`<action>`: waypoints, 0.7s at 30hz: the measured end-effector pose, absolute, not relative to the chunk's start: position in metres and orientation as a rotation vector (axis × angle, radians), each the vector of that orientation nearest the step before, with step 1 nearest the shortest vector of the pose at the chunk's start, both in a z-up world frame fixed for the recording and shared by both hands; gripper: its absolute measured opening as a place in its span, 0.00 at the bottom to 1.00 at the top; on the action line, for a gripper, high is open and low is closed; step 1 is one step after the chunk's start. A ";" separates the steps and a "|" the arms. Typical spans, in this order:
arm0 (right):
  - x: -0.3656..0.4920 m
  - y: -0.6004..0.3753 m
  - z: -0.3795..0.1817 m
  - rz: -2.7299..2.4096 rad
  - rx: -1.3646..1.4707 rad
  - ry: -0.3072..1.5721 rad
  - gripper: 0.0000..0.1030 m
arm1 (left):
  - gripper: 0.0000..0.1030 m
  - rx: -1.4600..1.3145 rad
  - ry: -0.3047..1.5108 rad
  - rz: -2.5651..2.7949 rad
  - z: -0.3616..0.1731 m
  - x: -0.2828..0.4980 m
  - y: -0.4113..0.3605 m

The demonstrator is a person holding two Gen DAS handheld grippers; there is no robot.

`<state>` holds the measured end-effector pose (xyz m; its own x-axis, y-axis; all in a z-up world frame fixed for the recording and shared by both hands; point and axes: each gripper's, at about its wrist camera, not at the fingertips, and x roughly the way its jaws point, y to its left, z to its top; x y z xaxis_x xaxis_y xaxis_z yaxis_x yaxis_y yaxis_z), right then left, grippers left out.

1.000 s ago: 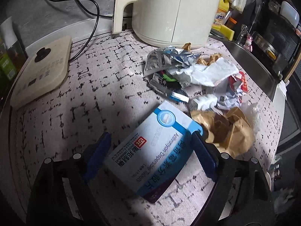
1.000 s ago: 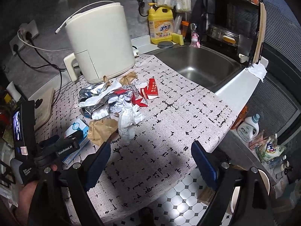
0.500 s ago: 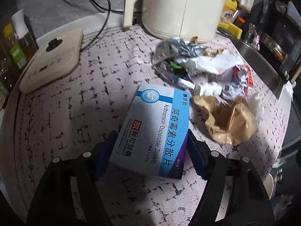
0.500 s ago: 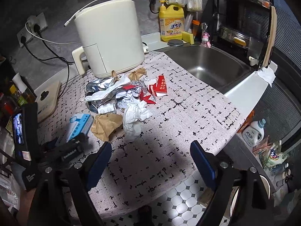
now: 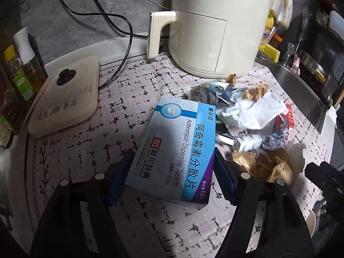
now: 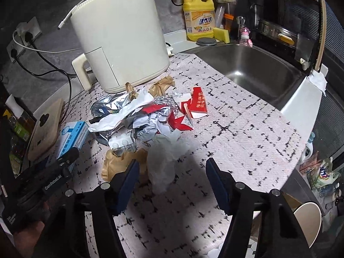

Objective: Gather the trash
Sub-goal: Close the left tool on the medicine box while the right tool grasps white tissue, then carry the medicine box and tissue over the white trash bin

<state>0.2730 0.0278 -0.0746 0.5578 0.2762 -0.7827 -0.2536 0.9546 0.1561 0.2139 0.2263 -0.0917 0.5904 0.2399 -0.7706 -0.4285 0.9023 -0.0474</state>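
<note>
My left gripper [image 5: 172,172] is shut on a blue and white tablet box [image 5: 176,148] and holds it tilted above the patterned mat. The box also shows in the right wrist view [image 6: 71,137], with the left gripper [image 6: 53,172] on it. A trash pile lies beside it: silver foil wrapper [image 6: 109,105], white crumpled paper [image 5: 255,111], red carton scraps [image 6: 197,105], brown paper [image 5: 264,165] and a clear plastic bag [image 6: 163,159]. My right gripper [image 6: 172,176] is open and empty, low over the mat, with the plastic bag just ahead of its fingers.
A cream air fryer [image 6: 120,38] stands behind the pile. A steel sink [image 6: 251,71] is at the right, with a yellow detergent bottle [image 6: 200,19] behind it. A beige scale [image 5: 64,94] and oil bottles [image 5: 19,71] sit at the left. Cables [image 5: 107,17] run along the wall.
My left gripper closed on the tablet box and lifted it off the mat. My right gripper moved forward and down toward the plastic bag and its jaws narrowed.
</note>
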 end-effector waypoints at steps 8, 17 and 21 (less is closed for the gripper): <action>0.287 0.033 -0.085 0.300 0.048 0.945 0.12 | 0.70 -0.237 0.836 0.383 -0.088 0.222 0.238; 0.270 0.009 -0.064 0.292 0.066 0.891 0.06 | 0.70 -0.239 0.782 0.369 -0.069 0.220 0.221; 0.257 -0.009 -0.052 0.291 0.070 0.866 0.06 | 0.70 -0.241 0.761 0.362 -0.059 0.215 0.205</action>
<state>0.2570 -0.0086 -0.0523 0.6113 0.2799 -0.7403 -0.2232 0.9584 0.1780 0.2147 0.2048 -0.0593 0.6673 0.2309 -0.7080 -0.4031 0.9114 -0.0827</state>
